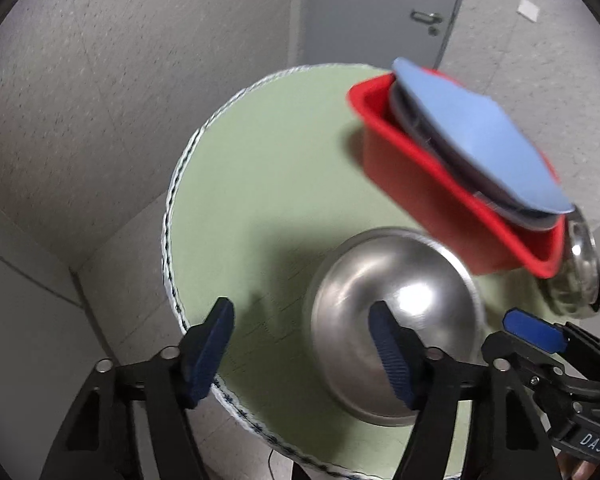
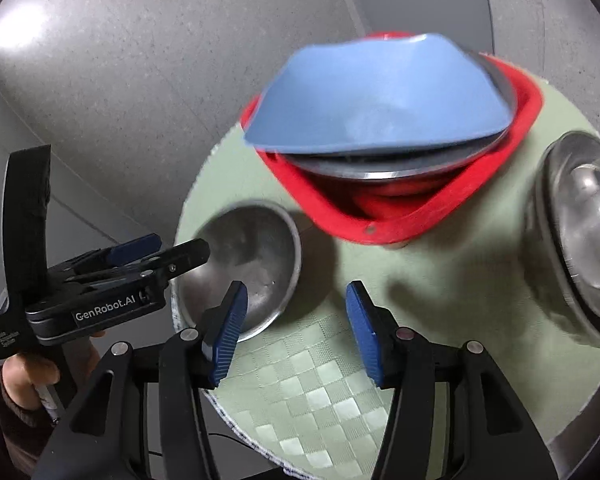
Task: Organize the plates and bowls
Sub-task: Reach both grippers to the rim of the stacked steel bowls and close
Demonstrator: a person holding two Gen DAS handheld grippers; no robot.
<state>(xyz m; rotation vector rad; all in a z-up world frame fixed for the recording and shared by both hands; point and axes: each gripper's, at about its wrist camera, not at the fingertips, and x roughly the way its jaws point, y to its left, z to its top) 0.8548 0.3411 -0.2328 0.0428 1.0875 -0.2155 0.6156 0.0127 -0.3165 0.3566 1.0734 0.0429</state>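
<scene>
Pale green checker-weave mat with white-and-dark trim — red bin, blue plate, silver bowl.

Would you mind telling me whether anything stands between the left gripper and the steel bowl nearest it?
Nothing visible does. The left gripper is open just above the upside-down steel bowl, and the red bin sits farther back.

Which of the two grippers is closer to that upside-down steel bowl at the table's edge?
The left gripper. Its open fingers reach over the steel bowl. The right gripper, also open, sits just beside the bowl, over the green mat.
</scene>
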